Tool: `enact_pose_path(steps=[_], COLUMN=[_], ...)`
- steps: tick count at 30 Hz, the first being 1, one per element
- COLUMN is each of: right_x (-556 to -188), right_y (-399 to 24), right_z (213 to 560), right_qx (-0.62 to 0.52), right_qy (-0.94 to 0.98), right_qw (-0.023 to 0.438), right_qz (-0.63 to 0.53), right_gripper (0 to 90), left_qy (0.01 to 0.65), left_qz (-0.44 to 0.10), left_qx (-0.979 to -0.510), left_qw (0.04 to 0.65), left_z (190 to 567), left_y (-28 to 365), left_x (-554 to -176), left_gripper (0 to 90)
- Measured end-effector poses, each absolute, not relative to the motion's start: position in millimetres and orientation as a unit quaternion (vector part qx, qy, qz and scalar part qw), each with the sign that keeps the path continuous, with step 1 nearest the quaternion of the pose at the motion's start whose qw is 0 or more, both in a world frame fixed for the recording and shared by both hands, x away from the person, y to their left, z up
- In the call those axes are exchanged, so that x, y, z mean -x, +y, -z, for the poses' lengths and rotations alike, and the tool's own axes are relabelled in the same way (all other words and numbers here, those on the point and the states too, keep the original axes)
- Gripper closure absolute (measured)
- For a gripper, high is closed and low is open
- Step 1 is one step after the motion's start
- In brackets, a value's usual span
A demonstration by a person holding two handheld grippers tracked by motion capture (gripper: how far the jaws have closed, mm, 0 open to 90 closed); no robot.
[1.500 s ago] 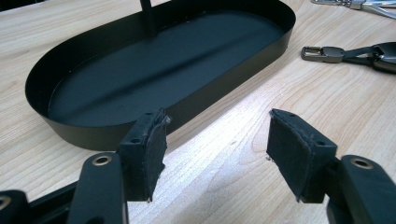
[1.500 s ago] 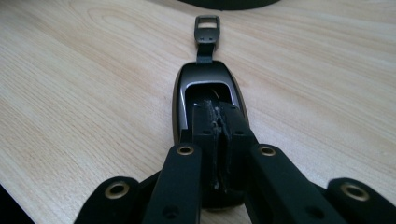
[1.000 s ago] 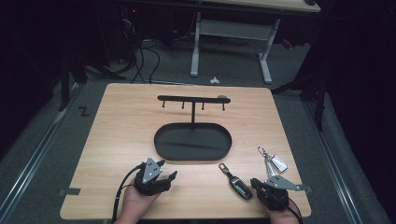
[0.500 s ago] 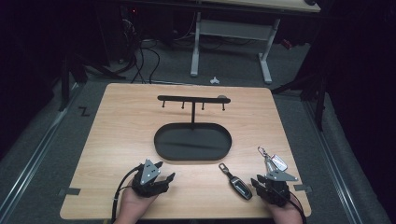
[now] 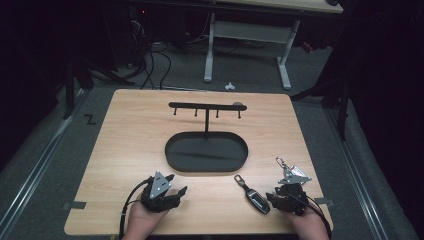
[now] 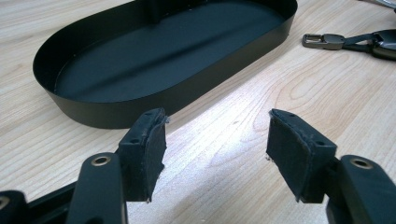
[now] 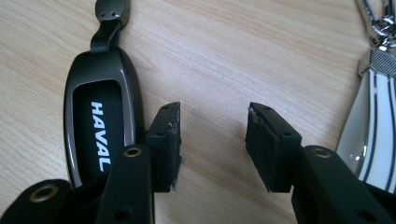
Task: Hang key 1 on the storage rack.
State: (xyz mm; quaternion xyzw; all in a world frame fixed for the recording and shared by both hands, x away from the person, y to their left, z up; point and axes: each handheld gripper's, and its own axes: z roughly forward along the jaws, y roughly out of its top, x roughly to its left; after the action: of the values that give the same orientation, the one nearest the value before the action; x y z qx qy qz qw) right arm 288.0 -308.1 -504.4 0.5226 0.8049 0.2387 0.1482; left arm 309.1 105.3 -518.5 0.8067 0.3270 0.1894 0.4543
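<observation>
Since the earlier frame the right gripper point(image 5: 286, 196) has drawn back toward the near table edge, off the key ring it sat over, and its jaws have just been opening; nothing lies between them. Left gripper point(image 5: 167, 190) unmoved, jaws parted over bare wood, empty.

Right gripper view: black key fob point(image 7: 102, 128) flat on the table point(image 5: 130, 150), just beside and outside the left-hand jaw, not gripped. White lettering on its face reads "HAVAL", legible here, too small in the high view. At the right margin, a white tag with dark stripes point(image 7: 369, 135) under a metal clasp, apart from the other jaw.

High view: fob point(image 5: 255, 199) lies diagonally just left of the right gripper; key ring with tag point(image 5: 289, 170) just beyond it.

Left gripper view: black oval tray point(image 6: 154, 100) ahead of the jaws, its near wall close; fob's metal loop point(image 6: 327, 41) off to the right.

Farther back, high view: black hook rack point(image 5: 207, 106) rising from the tray.
</observation>
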Motion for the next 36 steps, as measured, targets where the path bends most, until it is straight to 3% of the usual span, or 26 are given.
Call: enact_pose_path(steps=[26, 32, 36], right_x=[-325.4, -330.2, -334.3], right_y=[-291.2, -287.4, -287.5], right_z=[485.6, 486.1, 485.8], right_qx=[-0.508, -0.497, -0.496], right_qy=[0.851, 0.862, 0.865], right_qw=[0.095, 0.079, 0.064], right_qz=[-0.092, -0.065, -0.052], right_gripper=[40.2, 36.4, 34.6], left_qy=[0.311, 0.315, 0.320], left_qz=[-0.199, -0.204, -0.202], left_qx=[-0.806, -0.805, -0.805], left_qw=[0.462, 0.460, 0.456], left_z=[518.9, 519.2, 520.8], left_y=[105.0, 105.6, 104.7], left_x=[-308.1, -308.7, -310.6], left_gripper=[36.5, 32.3, 23.2])
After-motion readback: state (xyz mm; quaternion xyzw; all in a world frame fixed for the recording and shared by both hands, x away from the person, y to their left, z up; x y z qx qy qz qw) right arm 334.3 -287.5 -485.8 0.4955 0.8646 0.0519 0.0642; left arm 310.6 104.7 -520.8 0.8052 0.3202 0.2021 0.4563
